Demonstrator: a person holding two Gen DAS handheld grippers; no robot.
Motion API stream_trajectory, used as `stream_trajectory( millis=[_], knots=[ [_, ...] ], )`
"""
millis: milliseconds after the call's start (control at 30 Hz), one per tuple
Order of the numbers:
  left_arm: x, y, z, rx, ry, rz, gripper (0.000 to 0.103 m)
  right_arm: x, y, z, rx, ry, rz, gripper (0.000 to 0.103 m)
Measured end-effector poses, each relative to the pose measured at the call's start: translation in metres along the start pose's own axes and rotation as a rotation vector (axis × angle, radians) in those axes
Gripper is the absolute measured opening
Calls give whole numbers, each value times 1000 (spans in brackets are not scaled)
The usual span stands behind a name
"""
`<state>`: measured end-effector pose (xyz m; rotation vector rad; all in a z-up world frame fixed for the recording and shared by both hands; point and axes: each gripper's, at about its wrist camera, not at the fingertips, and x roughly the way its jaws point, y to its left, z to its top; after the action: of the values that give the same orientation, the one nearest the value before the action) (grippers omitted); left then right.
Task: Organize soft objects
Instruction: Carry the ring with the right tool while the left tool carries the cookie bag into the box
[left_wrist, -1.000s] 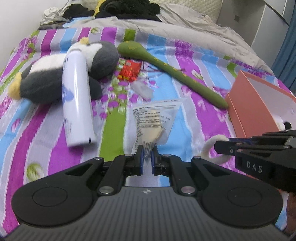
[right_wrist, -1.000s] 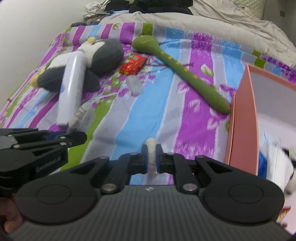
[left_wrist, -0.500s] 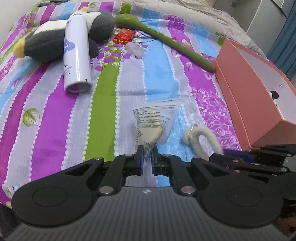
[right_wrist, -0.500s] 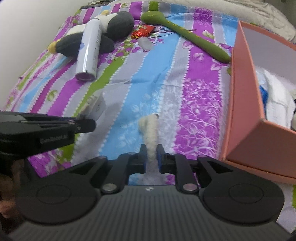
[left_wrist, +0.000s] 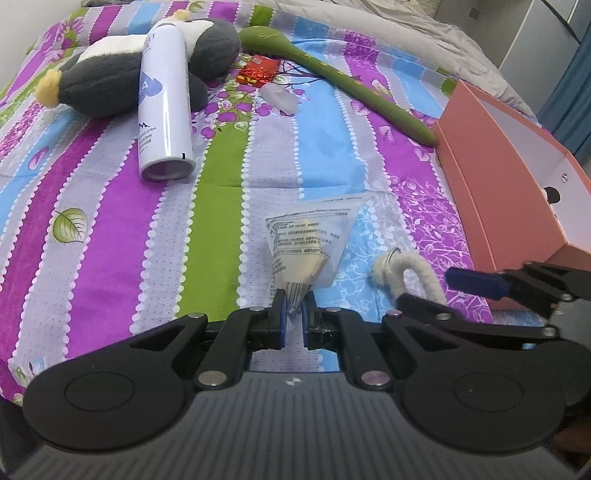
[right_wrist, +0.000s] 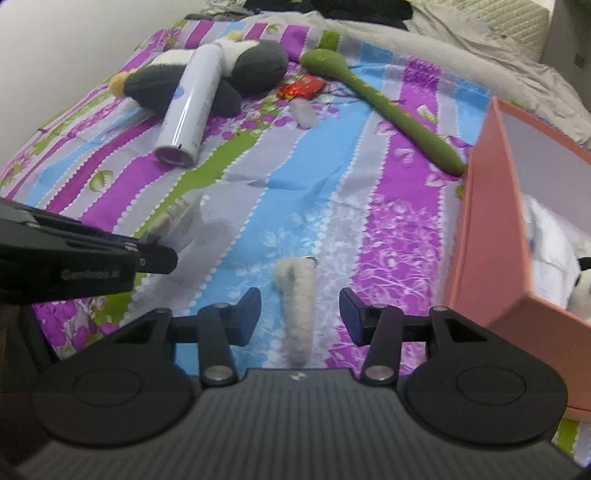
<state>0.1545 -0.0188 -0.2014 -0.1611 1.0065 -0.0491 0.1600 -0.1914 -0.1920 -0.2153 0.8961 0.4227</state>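
**Fluffy strap released on the bedspread, packet kept pinched**

The white fluffy strap (right_wrist: 295, 314) is seen lying on the striped bedspread (right_wrist: 388, 206), between the pads of the right gripper (right_wrist: 300, 317), whose jaws have just been opening and no longer touch it. A clear plastic packet (left_wrist: 308, 245) is pinched at its lower end by the nearly closed left gripper (left_wrist: 293, 319). The pink box (right_wrist: 487, 236) stands just to the right. Farther back, a white spray can (left_wrist: 164, 99) rests against a plush penguin (left_wrist: 110, 81), near a green plush snake (left_wrist: 343, 79).
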Motion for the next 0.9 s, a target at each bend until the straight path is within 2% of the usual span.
stream_trajectory(
  millis=[33, 67, 133, 167, 433, 900],
  knots=[
    [0, 0, 0, 0, 0, 1, 10, 4, 1, 1, -2, 6, 5, 48],
    [0, 0, 0, -1, 1, 2, 10, 8, 3, 1, -3, 14, 10, 42],
    [-1, 1, 0, -5, 2, -1, 10, 15, 6, 1, 1, 31, 15, 27],
    [0, 1, 0, -4, 2, 0, 10, 17, 6, 1, 7, 41, 10, 15],
    [-12, -4, 11, -2, -22, -13, 10, -5, -8, 13, 101, 3, 10, 12],
    [-58, -50, 81, 38, -120, -129, 10, -96, -53, 62, 153, -244, -51, 12]
  ],
)
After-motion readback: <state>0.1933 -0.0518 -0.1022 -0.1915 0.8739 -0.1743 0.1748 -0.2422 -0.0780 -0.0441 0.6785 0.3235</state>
